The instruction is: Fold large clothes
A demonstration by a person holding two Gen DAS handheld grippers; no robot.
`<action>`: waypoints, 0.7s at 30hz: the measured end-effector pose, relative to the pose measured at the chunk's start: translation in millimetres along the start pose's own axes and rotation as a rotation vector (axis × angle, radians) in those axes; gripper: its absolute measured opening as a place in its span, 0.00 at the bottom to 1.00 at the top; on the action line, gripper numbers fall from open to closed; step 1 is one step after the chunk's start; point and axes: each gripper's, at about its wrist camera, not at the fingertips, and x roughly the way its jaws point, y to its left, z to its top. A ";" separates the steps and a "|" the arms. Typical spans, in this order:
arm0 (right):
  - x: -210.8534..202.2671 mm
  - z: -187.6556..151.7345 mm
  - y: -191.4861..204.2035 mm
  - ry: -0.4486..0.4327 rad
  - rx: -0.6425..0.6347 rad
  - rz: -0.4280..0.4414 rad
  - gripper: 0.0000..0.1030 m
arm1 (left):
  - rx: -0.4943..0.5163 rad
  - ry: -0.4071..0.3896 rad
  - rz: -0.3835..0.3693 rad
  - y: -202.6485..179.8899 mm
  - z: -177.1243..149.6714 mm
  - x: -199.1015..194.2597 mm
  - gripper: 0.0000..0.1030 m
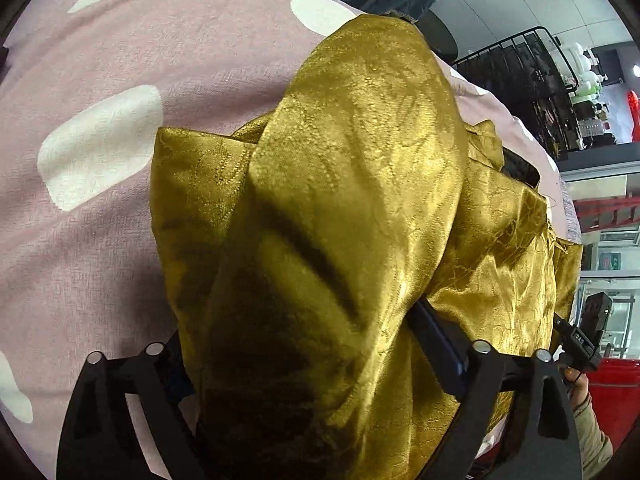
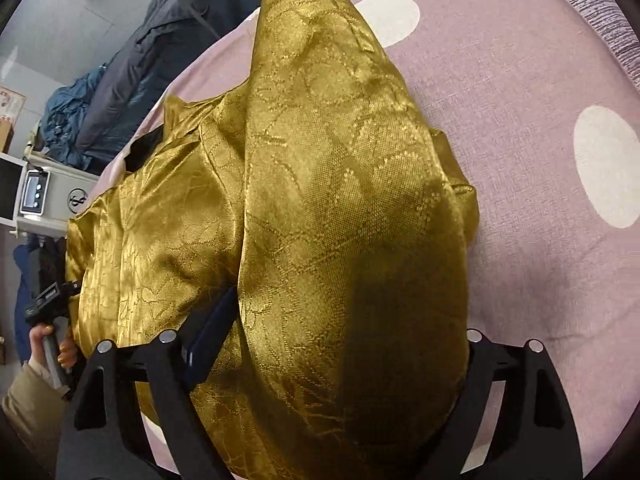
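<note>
on the pink spotted cover (image 1: 100,240), both grippers' fingers clench gold garment (image 1: 352,184) folds, open cover alongside.

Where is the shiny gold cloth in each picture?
Left wrist view: the gold cloth fills the middle and lower right, draped over the left gripper.
Right wrist view: the gold cloth fills the middle and left, draped over the right gripper.
Shared landmark: the pink sheet with white spots lies under the cloth, left of it in the left wrist view, right of it in the right wrist view.
</note>
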 end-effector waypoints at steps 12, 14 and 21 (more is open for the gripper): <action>-24.2 -11.6 23.5 -0.053 -0.029 -0.004 0.22 | 0.070 -0.061 0.036 -42.1 -16.3 -19.0 0.29; -34.9 -15.0 29.8 -0.075 -0.042 -0.001 0.19 | 0.074 -0.080 0.021 -49.2 -20.2 -27.6 0.22; -102.2 -23.7 34.9 -0.175 -0.020 0.132 0.11 | 0.100 -0.206 -0.125 -104.0 -42.1 -77.9 0.15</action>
